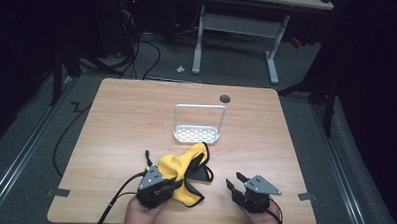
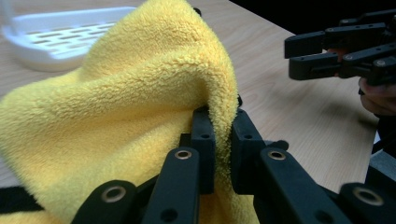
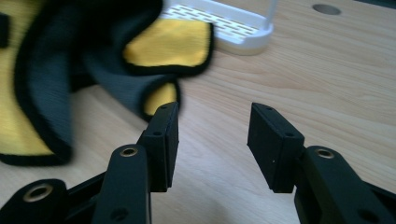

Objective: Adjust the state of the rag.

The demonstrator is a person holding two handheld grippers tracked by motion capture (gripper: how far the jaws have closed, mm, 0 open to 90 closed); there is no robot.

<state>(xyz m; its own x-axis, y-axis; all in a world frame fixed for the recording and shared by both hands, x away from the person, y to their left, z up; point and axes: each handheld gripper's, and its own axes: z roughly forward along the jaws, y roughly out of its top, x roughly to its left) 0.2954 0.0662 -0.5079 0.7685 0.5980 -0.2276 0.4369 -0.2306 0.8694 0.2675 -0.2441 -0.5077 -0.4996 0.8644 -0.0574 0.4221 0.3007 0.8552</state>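
The left claw [image 2: 223, 140] pinches a fold of the yellow cloth [image 2: 121, 107] near the tabletop's [image 1: 285, 135] front edge — the right claw [image 3: 212, 140] gapes wide, empty, over bare wood beside it.

Left gripper [image 2: 222, 144] jaws clamped; right gripper [image 3: 212, 140] jaws apart.

A: At lower centre of the high view we see a bright yellow cloth [image 1: 184, 167] with dark grey patches and black edging.

B: And we see a white slotted rack [image 1: 197, 133] above it, on a pale wood-grain worktop [image 1: 285, 140]. Both tongs, left [image 1: 160, 183] and right [image 1: 236, 181], are black.
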